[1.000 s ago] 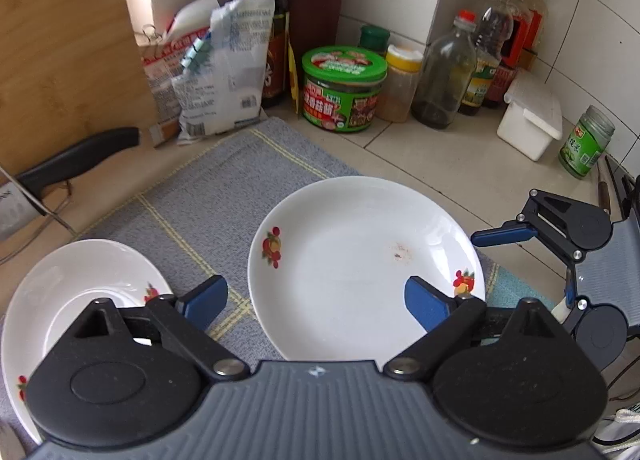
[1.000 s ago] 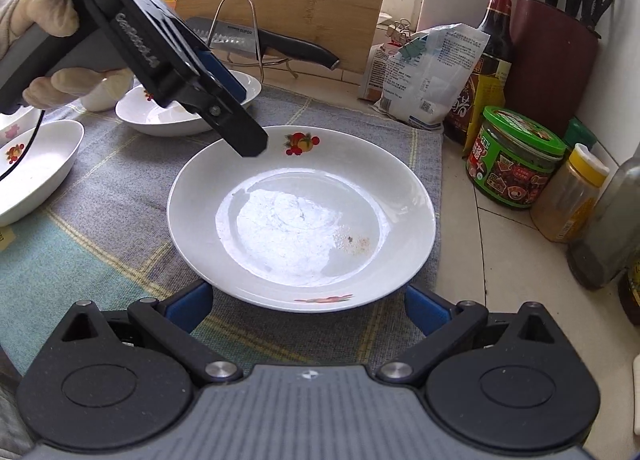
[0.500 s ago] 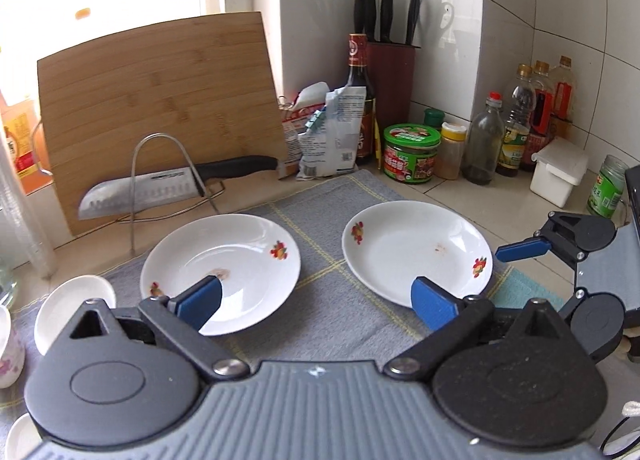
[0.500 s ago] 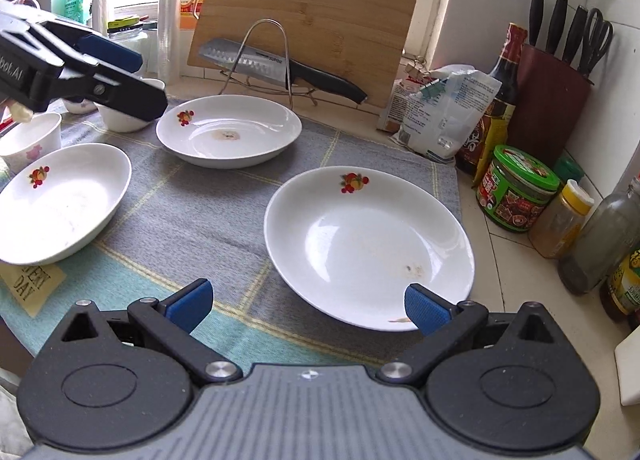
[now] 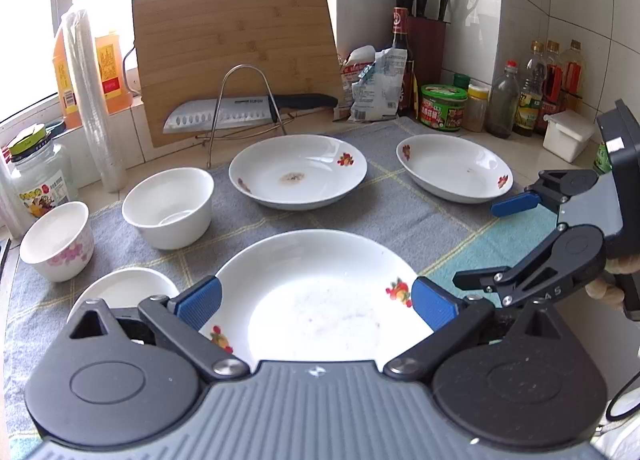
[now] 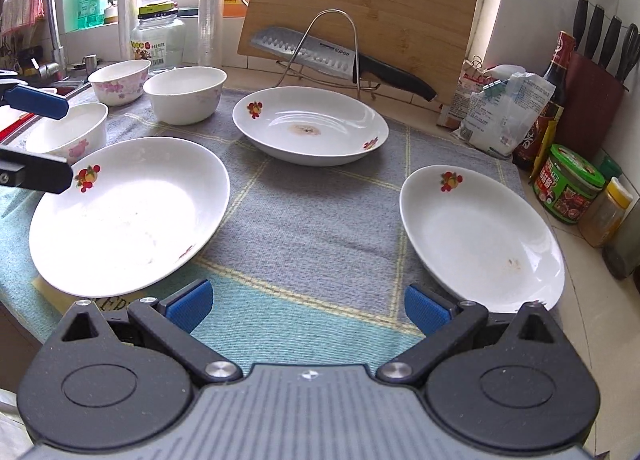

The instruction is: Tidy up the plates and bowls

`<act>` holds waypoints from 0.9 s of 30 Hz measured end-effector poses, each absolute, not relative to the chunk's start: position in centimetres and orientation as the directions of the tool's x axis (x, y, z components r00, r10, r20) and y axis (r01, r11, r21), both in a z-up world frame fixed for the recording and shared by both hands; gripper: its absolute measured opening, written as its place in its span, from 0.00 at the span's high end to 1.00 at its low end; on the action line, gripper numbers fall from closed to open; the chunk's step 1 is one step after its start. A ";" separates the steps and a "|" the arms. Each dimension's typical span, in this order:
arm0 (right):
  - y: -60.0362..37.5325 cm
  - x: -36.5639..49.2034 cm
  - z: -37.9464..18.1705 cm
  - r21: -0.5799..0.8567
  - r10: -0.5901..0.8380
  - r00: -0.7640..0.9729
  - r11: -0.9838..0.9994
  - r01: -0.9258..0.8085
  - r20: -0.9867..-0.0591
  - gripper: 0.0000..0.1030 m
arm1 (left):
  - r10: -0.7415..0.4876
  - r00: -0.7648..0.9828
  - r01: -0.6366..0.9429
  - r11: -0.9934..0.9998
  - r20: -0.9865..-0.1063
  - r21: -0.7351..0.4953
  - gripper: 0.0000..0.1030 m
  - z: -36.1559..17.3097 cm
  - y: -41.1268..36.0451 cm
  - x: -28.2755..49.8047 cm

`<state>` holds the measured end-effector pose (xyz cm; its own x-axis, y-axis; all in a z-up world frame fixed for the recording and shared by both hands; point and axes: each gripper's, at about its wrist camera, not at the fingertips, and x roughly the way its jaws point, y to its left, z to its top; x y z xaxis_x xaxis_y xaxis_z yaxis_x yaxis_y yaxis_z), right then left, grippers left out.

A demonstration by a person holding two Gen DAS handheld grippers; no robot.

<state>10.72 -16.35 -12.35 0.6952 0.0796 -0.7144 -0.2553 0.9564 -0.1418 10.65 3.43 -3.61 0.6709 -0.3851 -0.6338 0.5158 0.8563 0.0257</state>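
left wrist view: my left gripper (image 5: 316, 302) hangs over the near plate (image 5: 320, 300), jaws wide, gripping nothing. stained plate (image 5: 298, 173) lies behind the near plate, third plate (image 5: 454, 167) to its right, white bowl (image 5: 168, 207) behind-left. my right gripper (image 6: 308, 306) jaws wide, empty.

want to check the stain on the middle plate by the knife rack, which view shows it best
The right wrist view: the middle plate sits closer and the brown stain shows clearly. The left wrist view also shows the plate whole, only farther off.
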 end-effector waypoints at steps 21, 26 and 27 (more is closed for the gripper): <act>-13.4 15.0 -11.3 -0.038 0.192 0.626 0.942 -0.333 -0.756 0.00 | -0.350 0.577 0.529 0.849 -0.738 0.011 0.02 -9.9 7.0 8.2; -11.9 16.0 -12.5 -0.003 0.242 0.566 0.918 -0.396 -0.789 0.00 | -0.341 0.569 0.535 0.845 -0.748 0.022 0.02 -10.7 6.3 8.8; -11.6 16.2 -12.9 0.004 0.246 0.550 0.915 -0.403 -0.798 0.00 | -0.341 0.568 0.536 0.844 -0.749 0.022 0.02 -10.7 6.2 8.8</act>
<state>16.22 -11.65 -12.86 0.5503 0.2456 -0.7980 -0.4027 0.9153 0.0040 8.83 6.18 -10.72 0.5682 -0.3415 -0.7487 0.5364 0.8437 0.0222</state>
